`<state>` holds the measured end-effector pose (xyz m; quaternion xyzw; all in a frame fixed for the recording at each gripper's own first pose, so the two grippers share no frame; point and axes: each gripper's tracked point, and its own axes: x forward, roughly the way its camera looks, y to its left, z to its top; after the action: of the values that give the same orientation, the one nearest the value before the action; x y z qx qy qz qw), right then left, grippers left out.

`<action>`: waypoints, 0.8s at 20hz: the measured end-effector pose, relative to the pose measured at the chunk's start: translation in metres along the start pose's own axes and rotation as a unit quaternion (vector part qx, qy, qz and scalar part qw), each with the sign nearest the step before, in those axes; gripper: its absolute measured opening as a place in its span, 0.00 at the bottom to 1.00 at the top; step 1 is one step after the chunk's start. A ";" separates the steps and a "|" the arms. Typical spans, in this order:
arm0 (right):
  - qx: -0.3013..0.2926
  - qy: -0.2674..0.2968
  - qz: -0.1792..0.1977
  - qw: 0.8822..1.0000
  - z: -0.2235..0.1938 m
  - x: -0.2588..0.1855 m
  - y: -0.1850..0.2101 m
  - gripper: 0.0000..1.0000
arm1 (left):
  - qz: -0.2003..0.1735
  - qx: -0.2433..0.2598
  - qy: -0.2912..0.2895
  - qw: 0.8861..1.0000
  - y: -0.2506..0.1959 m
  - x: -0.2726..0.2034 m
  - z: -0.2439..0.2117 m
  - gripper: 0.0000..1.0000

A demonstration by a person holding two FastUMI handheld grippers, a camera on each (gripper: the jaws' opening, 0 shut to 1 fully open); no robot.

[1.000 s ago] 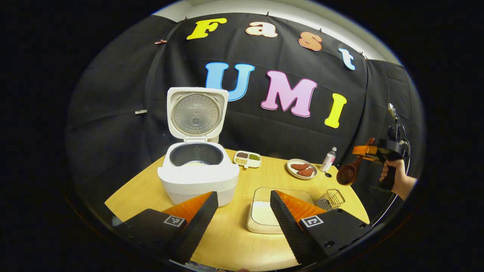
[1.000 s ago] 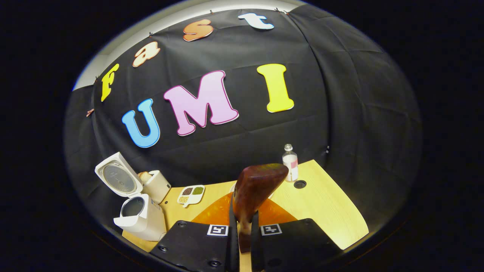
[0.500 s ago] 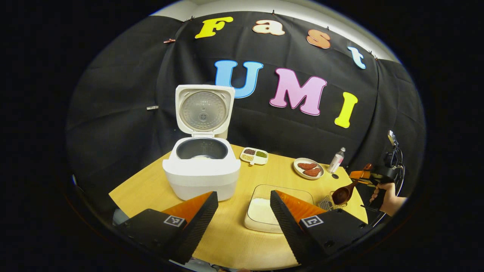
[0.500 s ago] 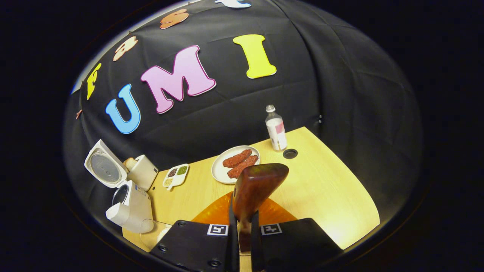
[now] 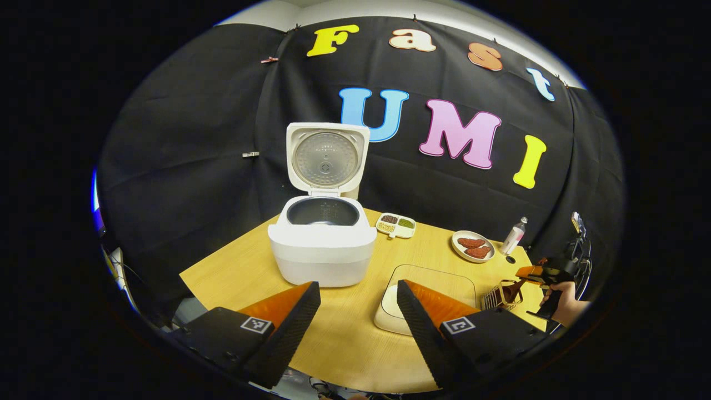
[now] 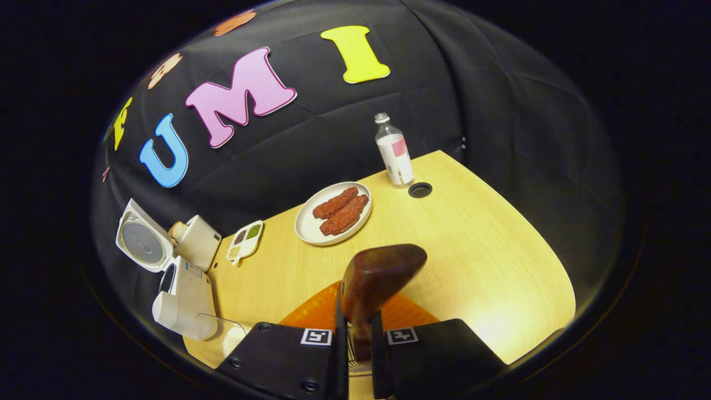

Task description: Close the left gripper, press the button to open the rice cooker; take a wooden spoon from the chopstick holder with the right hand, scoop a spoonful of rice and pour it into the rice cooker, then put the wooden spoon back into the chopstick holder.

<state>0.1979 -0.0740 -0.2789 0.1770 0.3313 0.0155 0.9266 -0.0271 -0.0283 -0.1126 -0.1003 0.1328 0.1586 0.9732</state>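
The white rice cooker (image 5: 322, 250) stands on the table with its lid (image 5: 326, 158) up and its dark pot showing. My left gripper (image 5: 358, 311) hangs open and empty before it, above the table's near edge. A glass dish of rice (image 5: 439, 278) lies partly behind its right finger. At the far right my right gripper (image 5: 537, 273), in a hand (image 5: 564, 303), holds the wooden spoon (image 5: 510, 289) with its bowl down at the wire chopstick holder (image 5: 497, 300). In the right gripper view my right gripper (image 6: 357, 333) is shut on the handle of the spoon (image 6: 380, 275).
A plate of red-brown meat pieces (image 6: 333, 214), a clear bottle (image 6: 394, 150), a cable hole (image 6: 420, 190) and a small divided dish of grains (image 6: 244, 241) sit at the table's back. A white appliance (image 6: 197, 241) stands behind the cooker (image 6: 180, 297).
My right gripper has come down with the spoon, from well above the table to the wire holder. My left gripper has drawn back and swung left, so the cooker sits farther right in its view.
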 end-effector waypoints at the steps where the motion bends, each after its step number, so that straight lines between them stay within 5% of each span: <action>1: 0.004 -0.006 -0.001 1.000 0.003 -0.006 -0.001 0.24 | 0.002 0.000 -0.001 1.000 0.001 -0.001 0.001 0.95; 2: 0.007 -0.011 0.000 1.000 0.006 -0.009 -0.002 0.24 | 0.004 0.000 -0.003 1.000 0.002 -0.002 0.003 0.95; 3: 0.009 -0.010 0.001 1.000 0.007 -0.014 -0.003 0.55 | 0.004 0.001 -0.007 1.000 0.004 -0.002 0.006 0.96; 5: 0.008 -0.018 -0.002 1.000 0.010 -0.024 -0.007 0.62 | 0.000 -0.002 -0.012 1.000 0.008 0.001 0.014 0.96; 6: 0.003 -0.025 -0.006 1.000 0.016 -0.036 -0.009 0.75 | -0.005 -0.011 -0.012 1.000 0.012 0.004 0.019 0.96; 7: -0.003 -0.033 -0.013 0.999 0.015 -0.036 -0.012 1.00 | -0.012 -0.022 -0.017 1.000 0.013 0.007 0.027 0.96; 16: -0.095 -0.119 -0.062 0.986 0.038 -0.129 -0.012 0.98 | -0.019 0.002 -0.107 0.994 0.055 0.057 0.166 0.96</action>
<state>0.1199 -0.1166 -0.1772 0.0682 0.2264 -0.0315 0.9711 0.0448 0.0783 0.0194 -0.0831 0.0260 0.1499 0.9849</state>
